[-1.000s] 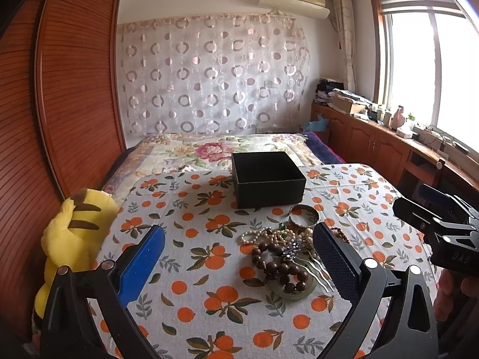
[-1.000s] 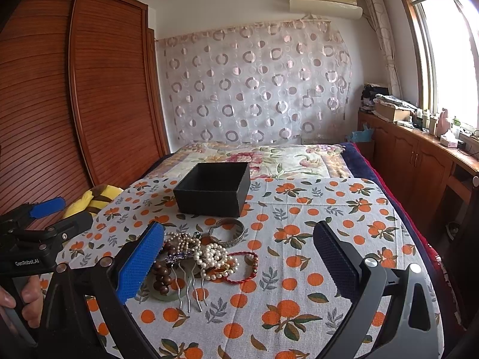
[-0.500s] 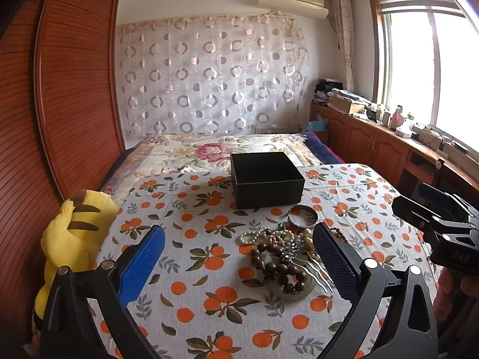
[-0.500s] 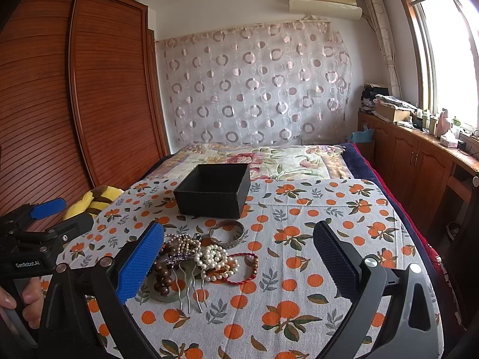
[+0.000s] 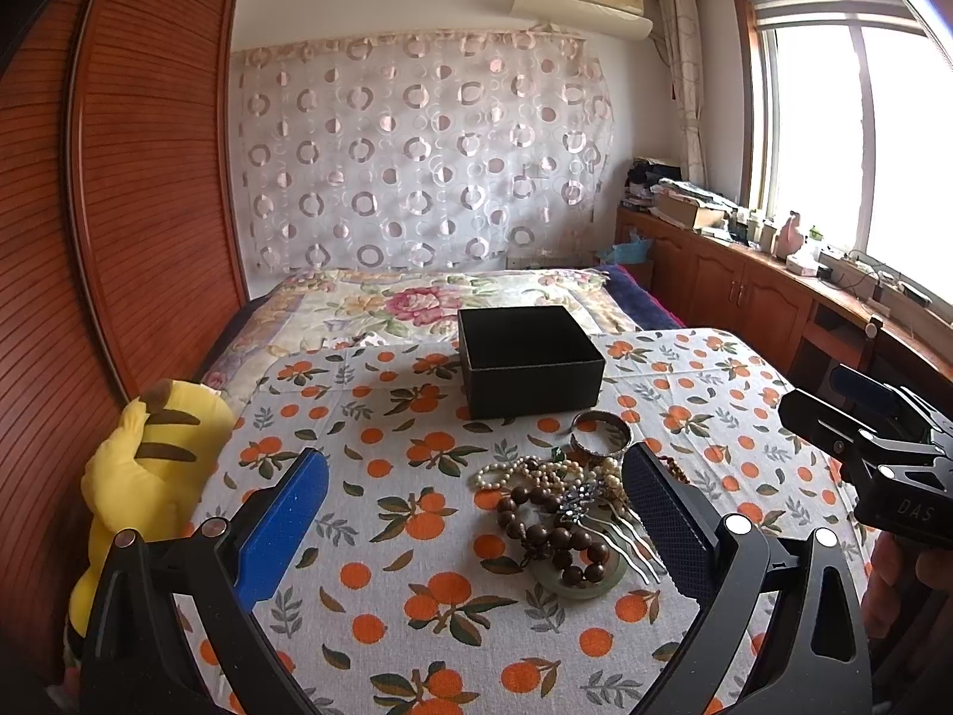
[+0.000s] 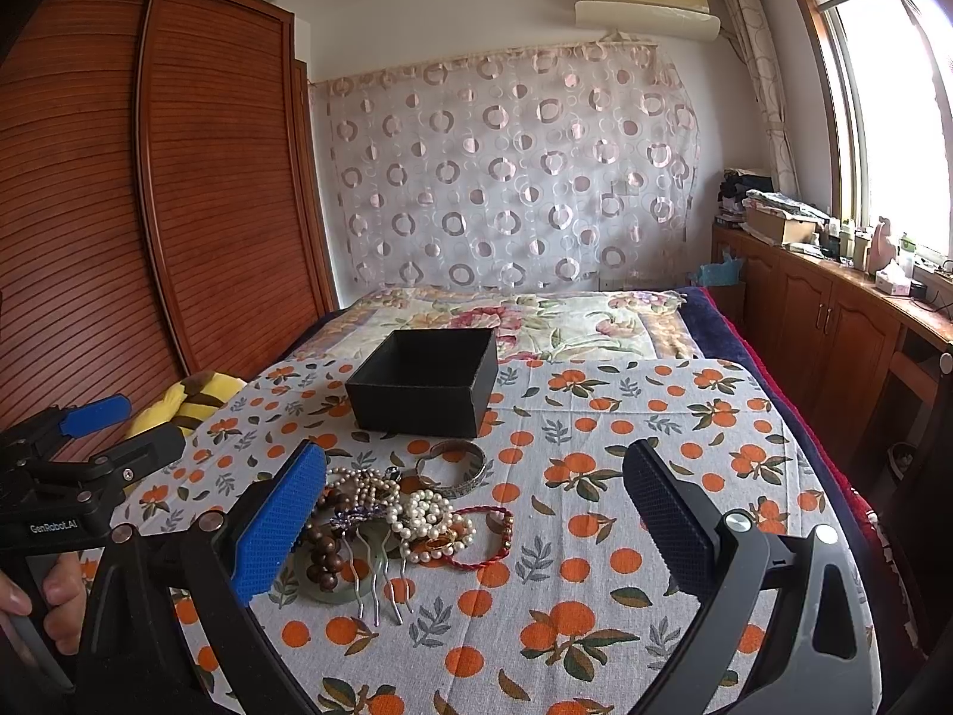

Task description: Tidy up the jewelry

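Left wrist view shows me the jewelry pile [image 5: 566, 500], a tangle of brown beads, pearls, a silver bangle and a hair comb, on the table [image 5: 417, 572] before the black box [image 5: 530, 360]. My left tool [image 5: 473, 512] and right tool [image 6: 473, 512] are both spread wide, holding nothing.

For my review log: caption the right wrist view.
Open right tool above tangled jewelry pile before square black box.

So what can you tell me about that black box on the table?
The black box is square, lidless and matte, probably cardboard or leatherette, with straight upright walls. It sits flat on the orange-print tablecloth, at the far side of the table near the bed. As far as its dark inside shows, nothing lies in it. The pile of jewelry lies in front of it, apart from it; the silver bangle is nearest. Neither gripper touches it.
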The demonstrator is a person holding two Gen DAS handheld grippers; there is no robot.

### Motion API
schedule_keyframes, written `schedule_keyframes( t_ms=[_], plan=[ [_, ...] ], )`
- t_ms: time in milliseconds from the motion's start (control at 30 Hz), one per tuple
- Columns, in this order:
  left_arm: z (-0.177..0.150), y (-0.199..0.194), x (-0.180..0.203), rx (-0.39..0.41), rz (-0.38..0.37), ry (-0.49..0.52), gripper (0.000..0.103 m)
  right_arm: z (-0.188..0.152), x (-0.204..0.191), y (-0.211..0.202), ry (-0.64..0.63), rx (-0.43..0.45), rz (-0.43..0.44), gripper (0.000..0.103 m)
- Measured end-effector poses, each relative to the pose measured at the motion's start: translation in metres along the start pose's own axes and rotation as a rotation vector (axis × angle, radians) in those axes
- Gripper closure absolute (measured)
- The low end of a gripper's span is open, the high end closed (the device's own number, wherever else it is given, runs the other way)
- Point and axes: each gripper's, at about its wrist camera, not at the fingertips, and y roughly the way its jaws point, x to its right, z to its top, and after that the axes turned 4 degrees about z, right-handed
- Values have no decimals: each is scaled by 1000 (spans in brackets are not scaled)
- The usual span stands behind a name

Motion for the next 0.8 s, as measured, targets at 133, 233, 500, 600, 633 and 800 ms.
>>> schedule_keyframes(
  t_ms=[133, 233, 500, 600, 633, 800],
  plan=[
    [0, 1, 0, 0, 0, 0, 8, 1, -1, 0, 0, 1, 0, 2],
    [0, 1, 0, 1, -1, 1, 8, 5, -3, -4, -1, 2, 2, 2],
    [3, -1, 2, -1, -3, 2, 8, 5, -2, -3, 1, 1, 2, 2],
    [5, 0, 5, -14, -5, 2, 8, 6, -3, -3, 1, -1, 3, 2],
    [5, 0, 5, -16, -6, 2, 8, 7, -4, -3, 2, -2, 4, 2],
    [-9, 21, 3, -58, -27, 0, 8, 3, -2, 1, 6, -14, 7, 2]
  ],
)
